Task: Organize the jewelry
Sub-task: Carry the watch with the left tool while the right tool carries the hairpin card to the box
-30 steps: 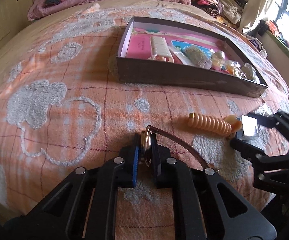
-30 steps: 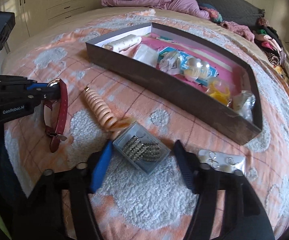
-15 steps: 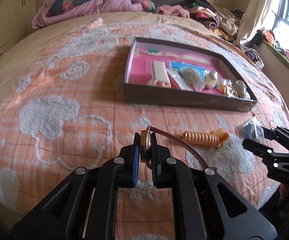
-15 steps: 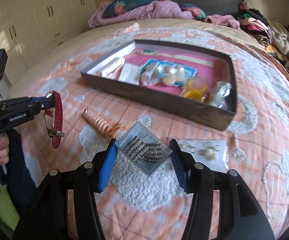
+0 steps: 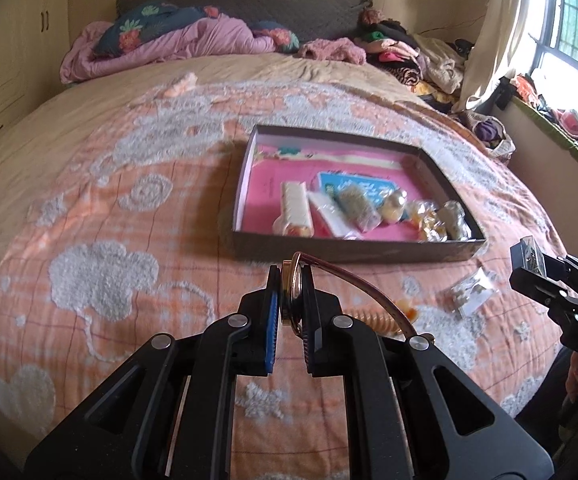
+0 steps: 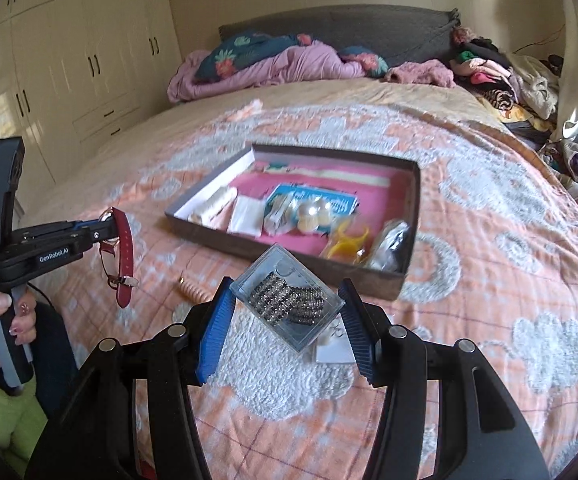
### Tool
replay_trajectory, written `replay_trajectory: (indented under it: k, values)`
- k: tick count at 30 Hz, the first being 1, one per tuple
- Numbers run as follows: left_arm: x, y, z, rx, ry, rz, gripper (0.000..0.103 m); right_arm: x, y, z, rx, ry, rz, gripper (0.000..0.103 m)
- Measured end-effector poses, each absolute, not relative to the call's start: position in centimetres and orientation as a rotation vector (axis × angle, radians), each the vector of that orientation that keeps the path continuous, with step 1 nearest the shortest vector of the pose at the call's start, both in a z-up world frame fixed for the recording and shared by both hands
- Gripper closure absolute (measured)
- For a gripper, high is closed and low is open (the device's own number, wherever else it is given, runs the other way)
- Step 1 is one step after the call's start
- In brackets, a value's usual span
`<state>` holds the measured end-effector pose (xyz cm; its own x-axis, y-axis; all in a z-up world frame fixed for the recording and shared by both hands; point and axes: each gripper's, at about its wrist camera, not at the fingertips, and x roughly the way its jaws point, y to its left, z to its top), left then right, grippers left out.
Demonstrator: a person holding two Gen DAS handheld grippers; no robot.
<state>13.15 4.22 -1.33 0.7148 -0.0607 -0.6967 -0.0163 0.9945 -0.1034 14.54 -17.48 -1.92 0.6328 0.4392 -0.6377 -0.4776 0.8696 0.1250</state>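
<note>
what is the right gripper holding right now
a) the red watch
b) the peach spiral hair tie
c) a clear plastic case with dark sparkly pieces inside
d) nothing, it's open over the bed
c: the right gripper has its blue-padded fingers closed on the clear plastic case, lifted above the bedspread; the red watch hangs from the left gripper.

Left claw (image 5: pixel 291 280) clamped on watch (image 5: pixel 289 294) above bedspread (image 5: pixel 129 240), w/ tray (image 5: pixel 353 246) beyond.
</note>
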Motion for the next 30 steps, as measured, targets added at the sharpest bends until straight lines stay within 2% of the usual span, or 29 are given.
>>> replay_trajectory:
  k: [30]
  values:
    - [17.5,0.5,4.1,-0.033,0.648,-0.111,0.099,16.3,-20.0,4.5,-0.018,0.557,0.441,0.051]
